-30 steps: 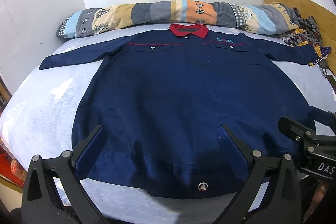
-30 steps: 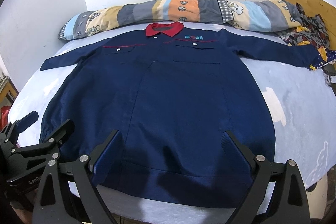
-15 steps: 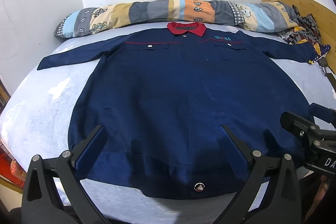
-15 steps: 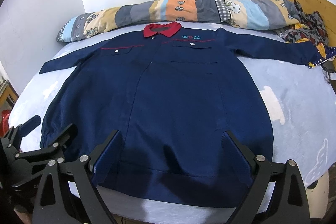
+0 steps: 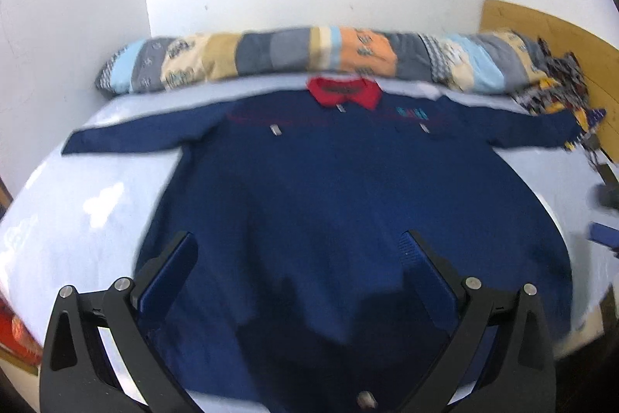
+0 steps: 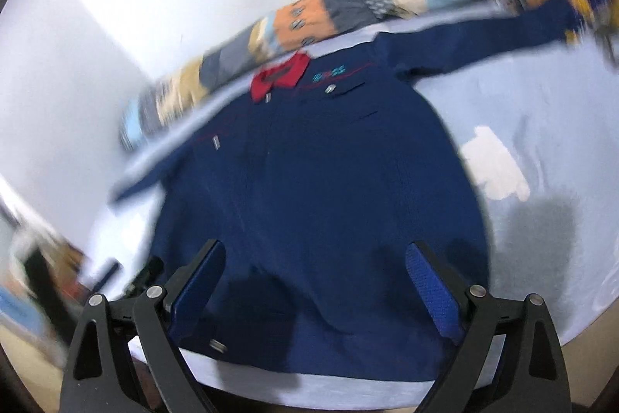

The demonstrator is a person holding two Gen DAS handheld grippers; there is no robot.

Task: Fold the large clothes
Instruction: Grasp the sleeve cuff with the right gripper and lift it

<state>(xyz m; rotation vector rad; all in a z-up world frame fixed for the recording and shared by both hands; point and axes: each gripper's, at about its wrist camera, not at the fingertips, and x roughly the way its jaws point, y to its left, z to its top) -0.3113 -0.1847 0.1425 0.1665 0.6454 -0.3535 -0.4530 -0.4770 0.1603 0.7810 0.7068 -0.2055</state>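
Note:
A large navy jacket (image 5: 340, 196) with a red collar (image 5: 344, 91) lies flat and face up on the pale blue bed (image 5: 89, 211), both sleeves spread out. It also shows in the right wrist view (image 6: 329, 188), tilted and blurred. My left gripper (image 5: 298, 254) is open and empty above the jacket's lower hem. My right gripper (image 6: 313, 266) is open and empty above the hem too. A blurred part of the right gripper (image 5: 603, 235) shows at the right edge of the left wrist view.
A long patchwork bolster (image 5: 309, 57) lies along the white wall behind the collar. A wooden headboard (image 5: 549, 26) and a heap of patterned cloth (image 5: 557, 91) stand at the far right. The bed's front edge is just below the hem.
Both grippers have moved forward over the jacket. The right wrist view has rolled so the bed now looks tilted, and both views are motion-blurred. Both grippers stay open.

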